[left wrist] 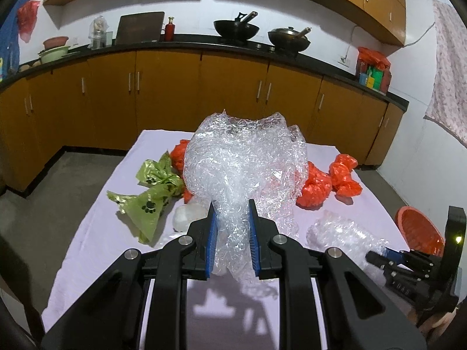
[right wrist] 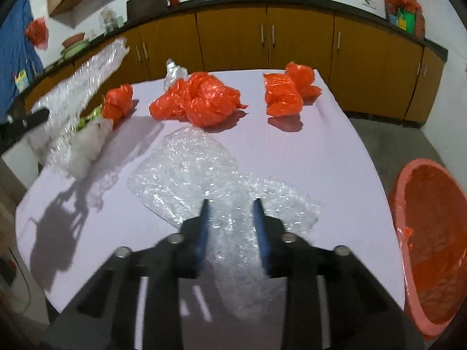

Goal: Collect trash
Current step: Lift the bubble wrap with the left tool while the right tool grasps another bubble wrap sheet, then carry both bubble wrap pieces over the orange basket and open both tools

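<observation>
Between the blue pads of our left gripper (left wrist: pixel 232 204) a big wad of clear crinkled film (left wrist: pixel 245 163) is pinched, its bulk rising above and beyond the fingertips. Our right gripper (right wrist: pixel 232 204) has its pads closed against a sheet of bubble wrap (right wrist: pixel 186 172), which lies on the white table (right wrist: pixel 335 151) and spreads ahead and to the left of the fingers. Right of the right fingers, past the near table edge, stands the orange-lined bin (right wrist: pixel 432 248), with bare cloth between. Left of the left fingers lie green paw-print bags (left wrist: pixel 149 192). Farther ahead sit three orange bag clumps (right wrist: pixel 201 99), with open cloth before them. Beyond the far table edge, floor separates the table from the brown cabinets (left wrist: pixel 163 93).
</observation>
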`<state>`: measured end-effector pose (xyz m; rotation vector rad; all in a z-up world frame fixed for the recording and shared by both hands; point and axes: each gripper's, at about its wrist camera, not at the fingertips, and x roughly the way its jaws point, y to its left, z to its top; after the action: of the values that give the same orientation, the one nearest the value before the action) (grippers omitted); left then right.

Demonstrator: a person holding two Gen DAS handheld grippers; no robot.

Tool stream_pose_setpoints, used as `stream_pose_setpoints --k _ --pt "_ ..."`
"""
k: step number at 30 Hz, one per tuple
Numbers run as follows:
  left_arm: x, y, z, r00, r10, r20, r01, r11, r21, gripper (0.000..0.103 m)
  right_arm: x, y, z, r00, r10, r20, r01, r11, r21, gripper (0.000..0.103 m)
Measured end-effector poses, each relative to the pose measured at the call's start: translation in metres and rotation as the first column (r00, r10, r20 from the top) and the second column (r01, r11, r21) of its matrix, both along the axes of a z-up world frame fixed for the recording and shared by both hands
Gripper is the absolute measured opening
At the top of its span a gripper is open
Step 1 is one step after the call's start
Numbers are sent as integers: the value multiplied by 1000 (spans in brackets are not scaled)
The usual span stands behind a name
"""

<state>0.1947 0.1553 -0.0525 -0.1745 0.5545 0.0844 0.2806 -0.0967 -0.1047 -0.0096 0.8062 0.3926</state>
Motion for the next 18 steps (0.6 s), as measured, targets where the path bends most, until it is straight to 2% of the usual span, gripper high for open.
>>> stream_pose_setpoints --k 3,10,18 --pt "0 -8 1 1000 -17 4 17 1000 1 20 -3 -11 9 999 -34 19 34 999 26 17" --pt "-2 -37 7 996 -83 19 84 996 -5 20 -18 -41 32 990 -120 67 115 990 79 16" --pt "-2 -82 15 984 -175 42 176 984 -16 20 -46 -91 63 954 -255 160 240 965 106 16"
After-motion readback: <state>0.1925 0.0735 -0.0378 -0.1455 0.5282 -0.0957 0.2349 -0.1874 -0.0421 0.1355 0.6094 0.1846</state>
